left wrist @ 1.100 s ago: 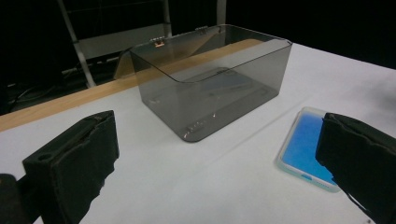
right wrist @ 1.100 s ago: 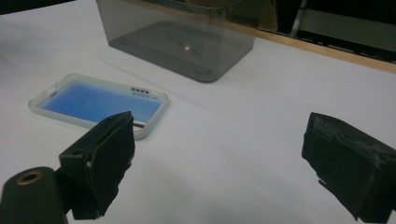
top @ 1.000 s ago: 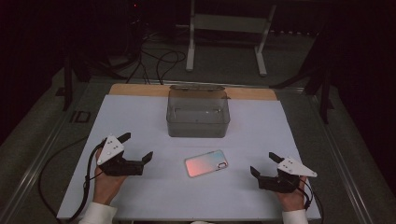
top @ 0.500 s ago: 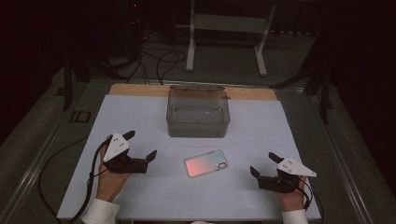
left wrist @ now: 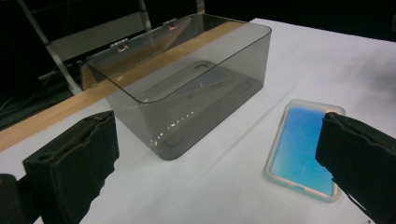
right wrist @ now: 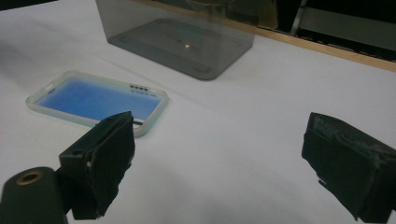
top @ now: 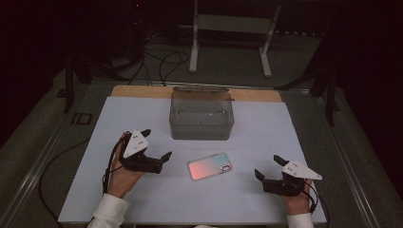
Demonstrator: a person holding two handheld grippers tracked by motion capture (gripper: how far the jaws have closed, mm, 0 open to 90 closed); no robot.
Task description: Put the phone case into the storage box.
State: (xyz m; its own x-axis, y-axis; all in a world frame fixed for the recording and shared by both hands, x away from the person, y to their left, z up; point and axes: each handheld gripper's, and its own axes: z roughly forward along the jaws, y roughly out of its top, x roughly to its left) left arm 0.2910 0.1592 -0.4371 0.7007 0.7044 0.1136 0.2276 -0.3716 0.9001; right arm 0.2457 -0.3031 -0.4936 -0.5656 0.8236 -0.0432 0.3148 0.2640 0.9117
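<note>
A phone case (top: 209,166) with a pink-to-teal face lies flat on the white mat, a little in front of a clear smoky plastic box (top: 201,115). My left gripper (top: 156,144) hovers open just left of the case, jaws wide apart and pointing right. In the left gripper view the case (left wrist: 303,144) lies close by the right jaw and the box (left wrist: 187,93) stands ahead, while the gripper (left wrist: 215,172) holds nothing. My right gripper (top: 267,166) rests open to the right of the case. The right gripper view shows the case (right wrist: 95,100) beyond the left jaw, the box (right wrist: 182,37) further off and the gripper (right wrist: 224,163) empty.
The white mat (top: 142,114) covers the table, with a wooden strip (top: 142,91) along its far edge. A metal stand (top: 230,38) and loose cables (top: 161,61) sit on the floor behind. The box holds nothing.
My left gripper has shifted to the right, closer to the phone case. The right gripper, case and box have stayed put.
</note>
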